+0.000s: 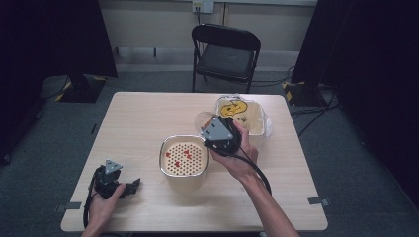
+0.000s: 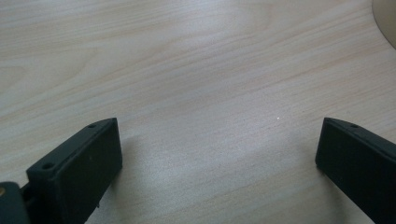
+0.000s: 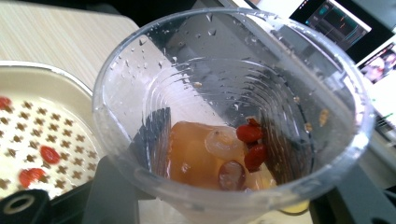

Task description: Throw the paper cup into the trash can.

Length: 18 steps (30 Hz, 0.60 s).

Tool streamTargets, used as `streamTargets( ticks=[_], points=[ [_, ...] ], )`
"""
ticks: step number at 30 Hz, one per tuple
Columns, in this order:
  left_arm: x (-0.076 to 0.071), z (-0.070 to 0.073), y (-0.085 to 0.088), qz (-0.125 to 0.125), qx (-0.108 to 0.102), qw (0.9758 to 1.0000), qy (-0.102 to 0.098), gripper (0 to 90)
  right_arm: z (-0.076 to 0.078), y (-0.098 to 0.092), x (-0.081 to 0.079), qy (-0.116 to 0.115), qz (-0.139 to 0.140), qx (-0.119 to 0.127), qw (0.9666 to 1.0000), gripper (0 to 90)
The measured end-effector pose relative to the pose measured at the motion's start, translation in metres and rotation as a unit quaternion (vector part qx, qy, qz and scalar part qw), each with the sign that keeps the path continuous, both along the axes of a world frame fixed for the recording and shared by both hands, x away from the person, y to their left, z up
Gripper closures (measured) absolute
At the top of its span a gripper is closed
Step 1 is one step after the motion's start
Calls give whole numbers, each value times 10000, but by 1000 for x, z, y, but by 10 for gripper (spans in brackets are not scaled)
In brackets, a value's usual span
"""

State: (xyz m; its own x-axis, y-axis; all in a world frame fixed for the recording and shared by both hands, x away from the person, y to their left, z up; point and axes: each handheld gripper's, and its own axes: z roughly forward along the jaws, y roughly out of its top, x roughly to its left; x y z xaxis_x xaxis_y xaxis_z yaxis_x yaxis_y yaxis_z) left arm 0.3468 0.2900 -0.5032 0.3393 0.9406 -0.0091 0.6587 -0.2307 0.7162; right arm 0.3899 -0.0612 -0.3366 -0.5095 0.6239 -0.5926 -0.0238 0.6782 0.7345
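Clear, droplet-beaded plastic cup (image 3: 233,116) of amber liquid and red berries, clamped in right gripper (image 3: 224,205); left gripper (image 2: 219,158) spread, empty.

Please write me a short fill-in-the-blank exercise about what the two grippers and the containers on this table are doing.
1. The right gripper holds a clear plastic ____ with brownish liquid and red berries inside.
2. The cream container beside it is topped by a perforated strainer bearing a few ____ berries.
3. The left gripper rests on the table with its jaws ____ and nothing between them.
4. Behind the table stands a black folding ____.

Missing words: cup; red; open; chair
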Motion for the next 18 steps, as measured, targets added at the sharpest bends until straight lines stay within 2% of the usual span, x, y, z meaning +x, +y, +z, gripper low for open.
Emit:
streamTargets(
  ticks=[3, 5, 8, 11, 12, 14, 18],
  points=[
    [0, 0, 0, -1, 1, 10000, 2, 0, -1, 6, -2, -197, -25, -432, 9989, 458],
    [0, 0, 0, -2, 1, 10000, 4, 0, -1, 10, -3, -310, -26, -633, 9975, 459],
    [0, 0, 0, -1, 1, 10000, 2, 0, -5, 17, -6, -527, -72, -1088, 9926, 460],
    [0, 0, 0, 0, 0, 10000, 2, 0, -9, 23, -9, -664, -73, -1376, 9882, 462],
    [0, 0, 0, -1, 1, 10000, 3, 0, -11, 25, -10, -753, -82, -1512, 9856, 462],
    [0, 0, 0, -2, 1, 10000, 2, 0, -14, 29, -12, -960, -80, -1963, 9758, 464],
    [0, 0, 0, -1, 0, 10000, 2, 0, -20, 36, -16, -1265, -27, -2554, 9585, 465]
  ],
)
